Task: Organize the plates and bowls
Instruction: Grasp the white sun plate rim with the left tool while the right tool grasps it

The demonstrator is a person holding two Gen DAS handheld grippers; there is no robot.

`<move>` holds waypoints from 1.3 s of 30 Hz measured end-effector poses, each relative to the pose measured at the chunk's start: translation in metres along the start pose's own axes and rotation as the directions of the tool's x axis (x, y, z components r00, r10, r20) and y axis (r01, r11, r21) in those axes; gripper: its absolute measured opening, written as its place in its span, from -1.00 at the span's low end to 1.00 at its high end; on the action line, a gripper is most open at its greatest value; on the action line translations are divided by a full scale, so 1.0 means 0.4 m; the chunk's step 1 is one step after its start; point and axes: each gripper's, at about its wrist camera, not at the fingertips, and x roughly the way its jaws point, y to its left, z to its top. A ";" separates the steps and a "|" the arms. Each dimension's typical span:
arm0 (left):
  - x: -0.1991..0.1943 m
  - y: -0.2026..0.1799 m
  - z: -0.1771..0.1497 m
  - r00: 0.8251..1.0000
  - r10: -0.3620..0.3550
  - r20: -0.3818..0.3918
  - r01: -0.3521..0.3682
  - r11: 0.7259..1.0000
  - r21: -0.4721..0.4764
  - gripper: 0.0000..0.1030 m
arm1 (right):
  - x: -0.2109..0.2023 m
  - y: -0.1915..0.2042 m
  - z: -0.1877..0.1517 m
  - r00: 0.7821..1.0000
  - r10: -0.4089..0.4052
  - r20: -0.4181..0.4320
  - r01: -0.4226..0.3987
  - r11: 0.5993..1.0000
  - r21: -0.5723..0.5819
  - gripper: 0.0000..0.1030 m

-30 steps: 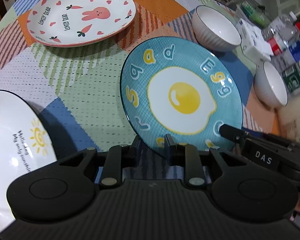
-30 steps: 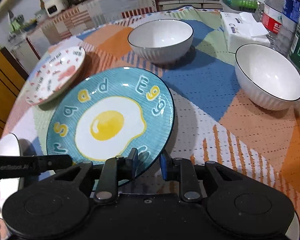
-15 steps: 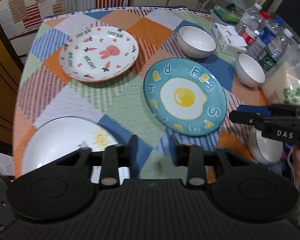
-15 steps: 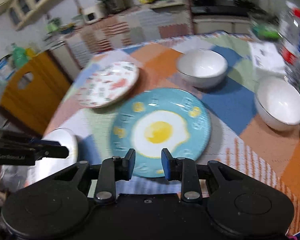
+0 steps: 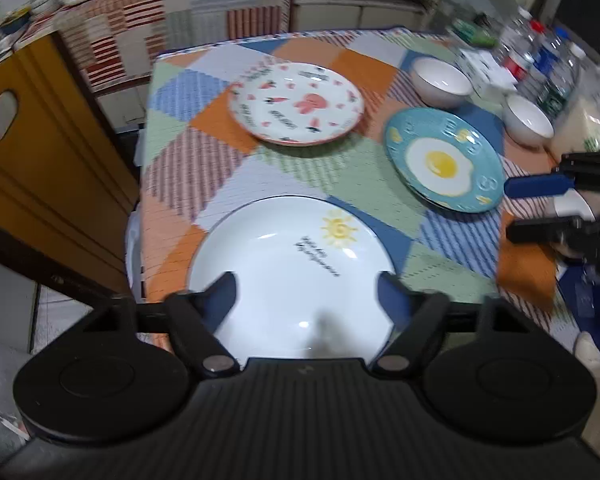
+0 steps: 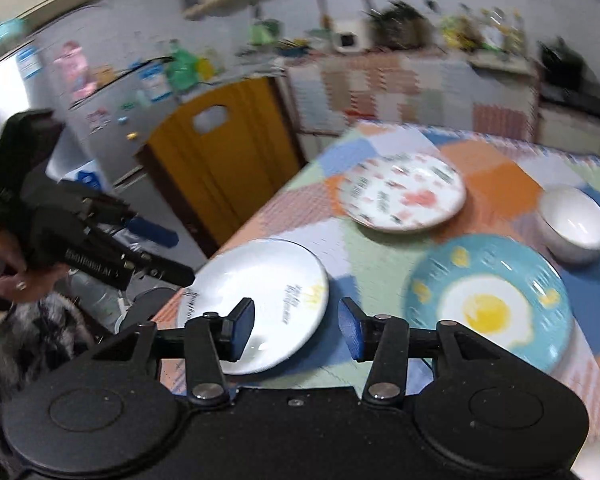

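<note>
A white sun plate (image 5: 292, 264) (image 6: 260, 300) lies at the table's near left corner. My left gripper (image 5: 308, 292) is wide open above its near rim, not touching it. My right gripper (image 6: 296, 326) is open and empty, raised over the table between the sun plate and the blue egg plate (image 5: 444, 160) (image 6: 488, 300). The pink rabbit plate (image 5: 296, 104) (image 6: 404, 192) lies farther back. Two white bowls (image 5: 440, 82) (image 5: 528, 120) stand at the right; one bowl (image 6: 576, 224) shows in the right wrist view.
A patchwork cloth covers the table (image 5: 204, 160). Water bottles (image 5: 540, 64) and a tissue pack (image 5: 488, 72) stand at the far right. A yellow cabinet (image 5: 28, 152) stands left of the table, whose edge is near the sun plate. The other gripper (image 5: 560, 184) shows at the right.
Both grippers let go of the egg plate, opened and pulled back and up. The left gripper swung left over the sun plate; the right view turned left too.
</note>
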 end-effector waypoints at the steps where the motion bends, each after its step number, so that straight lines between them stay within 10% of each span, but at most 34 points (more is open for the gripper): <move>1: -0.002 0.014 -0.006 1.000 0.005 0.010 -0.005 1.000 0.004 0.67 | 0.012 0.012 -0.007 1.000 0.010 0.019 -0.010 0.999 -0.036 0.17; 5: 0.012 0.039 -0.019 0.998 0.046 0.042 -0.048 0.997 0.066 0.82 | 0.078 0.042 -0.035 0.998 0.043 0.054 -0.034 0.988 -0.149 0.30; 11: 0.094 0.096 -0.028 0.987 0.147 0.071 -0.148 0.989 0.013 0.82 | 0.218 0.015 -0.050 0.992 0.051 -0.116 -0.058 0.997 -0.058 0.15; 19: 0.220 0.144 -0.055 0.989 0.115 -0.092 -0.112 0.993 0.031 0.72 | 0.303 -0.031 -0.091 0.990 0.018 -0.143 0.001 0.991 0.134 0.06; 25: 0.255 0.187 -0.092 0.980 0.056 -0.189 -0.073 0.993 -0.087 0.13 | 0.351 -0.067 -0.115 0.983 0.043 -0.180 0.009 0.960 0.280 -0.56; 30: 0.271 0.214 -0.106 0.975 -0.002 -0.221 -0.037 0.984 -0.172 -0.52 | 0.360 -0.070 -0.124 0.985 0.053 -0.165 0.006 0.940 0.341 -0.66; 39: 0.275 0.232 -0.117 0.978 -0.049 -0.200 -0.005 0.965 -0.261 -0.52 | 0.382 -0.066 -0.107 0.984 0.022 -0.178 0.040 0.939 0.340 -0.65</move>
